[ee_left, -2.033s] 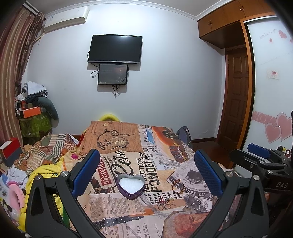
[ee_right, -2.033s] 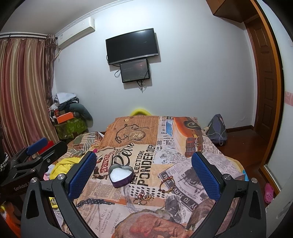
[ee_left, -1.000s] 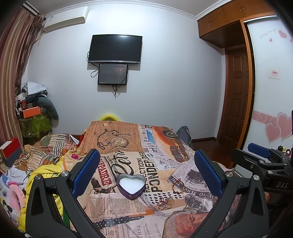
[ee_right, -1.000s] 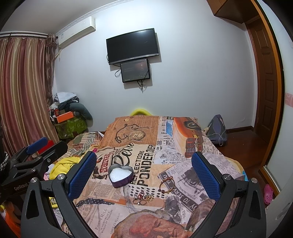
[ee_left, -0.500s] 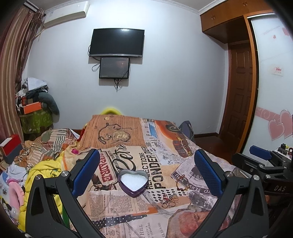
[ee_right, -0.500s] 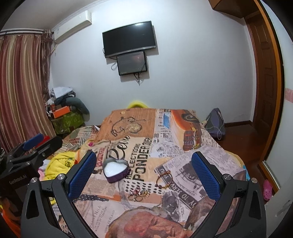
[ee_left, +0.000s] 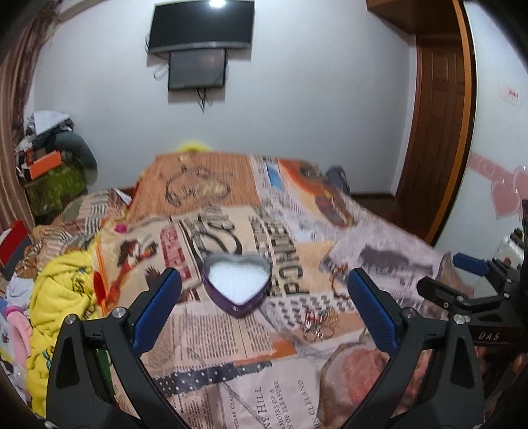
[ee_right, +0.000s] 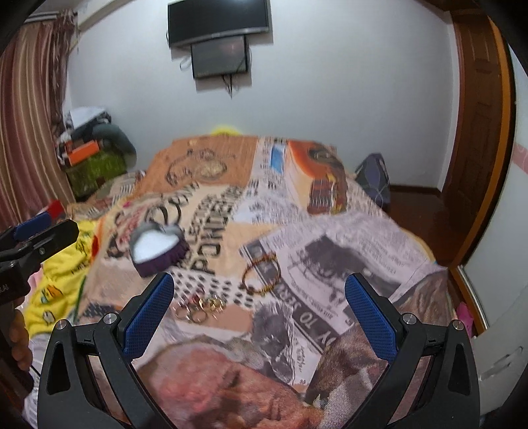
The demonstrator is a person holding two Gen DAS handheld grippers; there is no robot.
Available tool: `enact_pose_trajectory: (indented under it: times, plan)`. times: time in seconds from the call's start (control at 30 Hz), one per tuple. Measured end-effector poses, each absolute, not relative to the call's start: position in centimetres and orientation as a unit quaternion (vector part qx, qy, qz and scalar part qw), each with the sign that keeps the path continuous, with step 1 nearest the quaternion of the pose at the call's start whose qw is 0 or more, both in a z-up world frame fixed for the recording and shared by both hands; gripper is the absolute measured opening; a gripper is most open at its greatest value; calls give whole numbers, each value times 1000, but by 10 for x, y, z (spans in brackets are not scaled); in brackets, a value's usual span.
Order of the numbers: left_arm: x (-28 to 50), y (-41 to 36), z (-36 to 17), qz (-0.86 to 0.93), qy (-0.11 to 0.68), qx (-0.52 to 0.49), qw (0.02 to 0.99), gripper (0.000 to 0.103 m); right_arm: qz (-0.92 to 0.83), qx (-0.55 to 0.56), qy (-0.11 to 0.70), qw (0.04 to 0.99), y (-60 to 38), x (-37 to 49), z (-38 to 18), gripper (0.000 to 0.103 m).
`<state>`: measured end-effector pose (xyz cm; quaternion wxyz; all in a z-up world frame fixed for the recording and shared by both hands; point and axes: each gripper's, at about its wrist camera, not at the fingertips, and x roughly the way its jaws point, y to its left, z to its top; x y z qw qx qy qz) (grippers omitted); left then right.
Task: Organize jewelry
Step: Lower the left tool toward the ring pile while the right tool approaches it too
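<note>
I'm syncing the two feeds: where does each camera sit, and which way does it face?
Left wrist: on the left gripper, facing across the bed at the heart box; open fingers, right gripper at right.
Right wrist: on the right gripper, aimed at the bracelet and rings; open fingers, left gripper at left.
Shared: bed, box, jewelry, TV.

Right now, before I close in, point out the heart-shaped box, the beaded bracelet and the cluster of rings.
heart-shaped box [ee_left: 237, 278]: left wrist view, on its white lining.
beaded bracelet [ee_right: 248, 269]: right wrist view, on the left arc of the loop.
cluster of rings [ee_right: 201, 307]: right wrist view, on the middle rings, blurred.
</note>
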<state>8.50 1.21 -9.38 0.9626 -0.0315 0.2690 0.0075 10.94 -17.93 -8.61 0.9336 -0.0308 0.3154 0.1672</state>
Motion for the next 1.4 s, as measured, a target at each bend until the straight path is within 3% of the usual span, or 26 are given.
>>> enact_pose_trajectory:
  times: [0.17,0.27,0.43,0.7,0.9,1.4]
  plan:
    - [108,9,-130,-2,331,-21,944,89,182,-32,351,918,-180,121,-108,103]
    - [116,6,-147,-14,358,-20,933,88,199,-25,370,907,-178,128,-120,97]
    - [129,-1,-172,-40,399,-22,916,79,245,-14,405,881,-171,137,-139,77]
    - [147,-11,-200,-96,451,-48,886,38,307,-19,439,844,-154,139,-161,48]
    - [155,-18,-207,-107,458,-45,881,27,336,-28,457,823,-141,143,-174,28]
    - [167,-14,-215,-100,457,-46,883,3,342,-55,453,821,-120,155,-181,23]
